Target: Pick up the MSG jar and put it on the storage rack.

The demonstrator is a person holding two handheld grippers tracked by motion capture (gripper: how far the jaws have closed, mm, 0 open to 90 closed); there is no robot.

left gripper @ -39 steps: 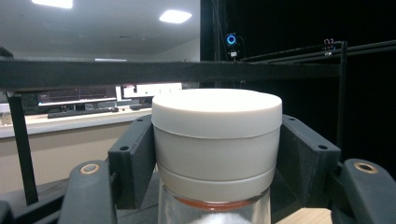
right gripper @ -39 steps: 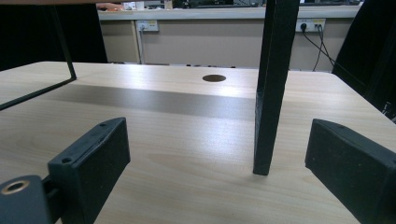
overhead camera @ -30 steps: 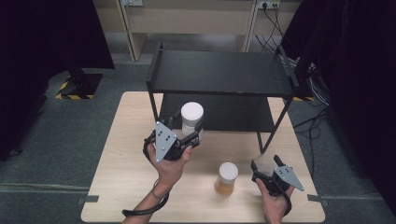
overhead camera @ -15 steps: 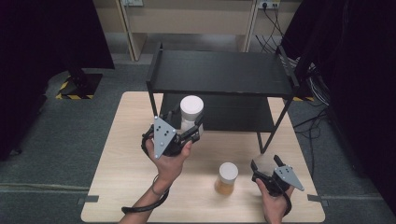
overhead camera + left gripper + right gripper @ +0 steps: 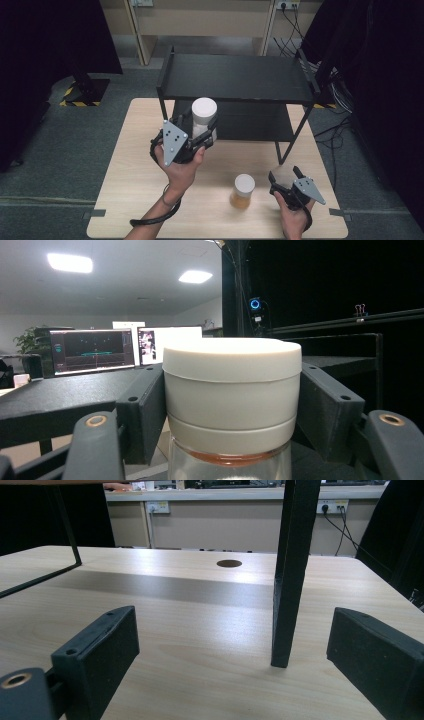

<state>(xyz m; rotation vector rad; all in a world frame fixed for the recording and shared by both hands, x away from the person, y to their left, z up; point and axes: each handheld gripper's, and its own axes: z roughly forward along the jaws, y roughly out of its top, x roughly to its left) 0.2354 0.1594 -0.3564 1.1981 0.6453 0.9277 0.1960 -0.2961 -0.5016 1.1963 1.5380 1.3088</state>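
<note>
One jar point(image 5: 204, 116), in left tongs point(image 5: 196, 131), now nearer the shelf point(image 5: 235, 77).

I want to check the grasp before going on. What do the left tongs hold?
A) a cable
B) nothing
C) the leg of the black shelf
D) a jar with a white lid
D: in the left gripper view both black jaws press the sides of the white-lidded jar, held by the left tongs.

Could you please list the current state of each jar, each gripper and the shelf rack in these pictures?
Held jar: lid on, upright, lifted off the table.
Second jar: lid on, standing upright on the table, untouched.
Left gripper: fingers shut on the held jar.
Right gripper: open, nothing between its fingers.
Shelf rack: upright, top shelf bare.
</note>
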